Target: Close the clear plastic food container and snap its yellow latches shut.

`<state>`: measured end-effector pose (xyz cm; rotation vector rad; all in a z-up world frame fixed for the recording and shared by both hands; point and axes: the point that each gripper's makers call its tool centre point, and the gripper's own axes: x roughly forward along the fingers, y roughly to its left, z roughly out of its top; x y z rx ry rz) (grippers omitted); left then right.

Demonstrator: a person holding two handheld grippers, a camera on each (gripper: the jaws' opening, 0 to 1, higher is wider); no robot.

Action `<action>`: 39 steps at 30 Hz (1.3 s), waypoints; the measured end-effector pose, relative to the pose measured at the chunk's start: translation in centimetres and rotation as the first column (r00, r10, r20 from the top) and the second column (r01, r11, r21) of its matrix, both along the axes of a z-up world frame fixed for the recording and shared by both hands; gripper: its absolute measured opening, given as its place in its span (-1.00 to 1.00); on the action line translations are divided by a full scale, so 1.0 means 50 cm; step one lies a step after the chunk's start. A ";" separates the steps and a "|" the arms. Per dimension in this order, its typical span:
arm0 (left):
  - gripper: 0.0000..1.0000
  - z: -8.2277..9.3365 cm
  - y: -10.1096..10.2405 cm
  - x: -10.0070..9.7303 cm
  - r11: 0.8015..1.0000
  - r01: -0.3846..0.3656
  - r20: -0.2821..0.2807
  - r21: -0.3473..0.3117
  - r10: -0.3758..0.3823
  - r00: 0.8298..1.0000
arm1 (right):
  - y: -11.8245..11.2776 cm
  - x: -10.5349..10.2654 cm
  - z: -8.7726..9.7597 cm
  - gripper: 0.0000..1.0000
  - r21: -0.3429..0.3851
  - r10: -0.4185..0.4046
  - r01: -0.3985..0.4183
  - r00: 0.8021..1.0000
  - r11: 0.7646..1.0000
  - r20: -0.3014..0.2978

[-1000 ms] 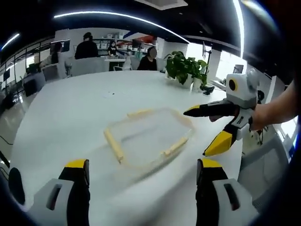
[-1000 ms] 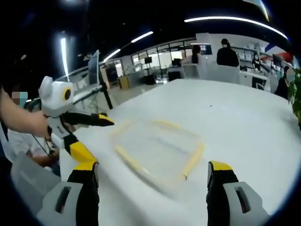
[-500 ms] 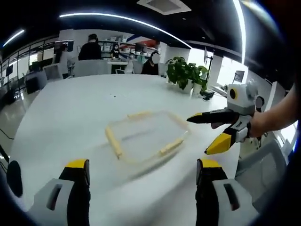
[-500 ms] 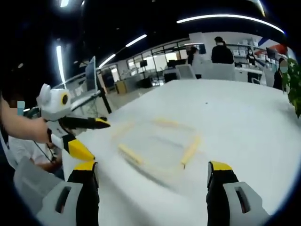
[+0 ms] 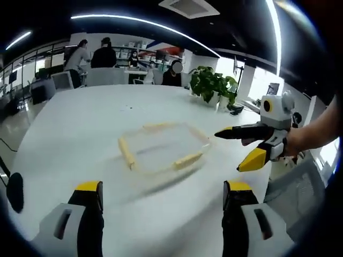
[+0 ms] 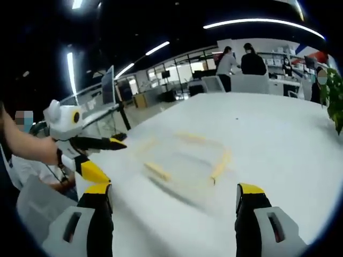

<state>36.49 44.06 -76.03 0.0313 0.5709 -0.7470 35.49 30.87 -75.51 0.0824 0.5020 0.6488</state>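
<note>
A clear plastic food container (image 5: 161,148) with yellow latches (image 5: 126,154) along its edges lies flat on the white table (image 5: 80,123), its lid down on it. In the left gripper view my left gripper (image 5: 161,206) stands open, well short of the container. My right gripper (image 5: 242,145) comes in from the right, open, just beyond the container's right edge. In the right gripper view the container (image 6: 185,158) lies ahead of my open right gripper (image 6: 174,206). There my left gripper (image 6: 107,155) hangs open to the container's left. Neither gripper touches the container.
A potted green plant (image 5: 213,81) stands at the table's far right. Several people (image 5: 104,53) sit or stand at desks beyond the far edge. A grey chair (image 6: 37,206) is at the table's near side. A person's forearm (image 5: 316,131) holds the right gripper.
Both views have pulled back and up, so the container looks smaller and farther off. The container lies where it was, and both grippers stay open.
</note>
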 end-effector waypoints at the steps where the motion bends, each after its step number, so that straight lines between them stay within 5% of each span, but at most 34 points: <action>1: 0.85 0.000 0.002 -0.001 1.000 -0.003 0.000 -0.002 0.003 1.000 | 0.000 -0.002 -0.002 0.93 -0.004 0.000 0.000 1.000 1.000 0.000; 39: 0.80 0.009 0.046 -0.086 0.999 -0.042 0.000 -0.012 0.042 0.999 | -0.013 -0.097 0.027 0.93 0.023 0.044 -0.044 0.999 0.999 0.014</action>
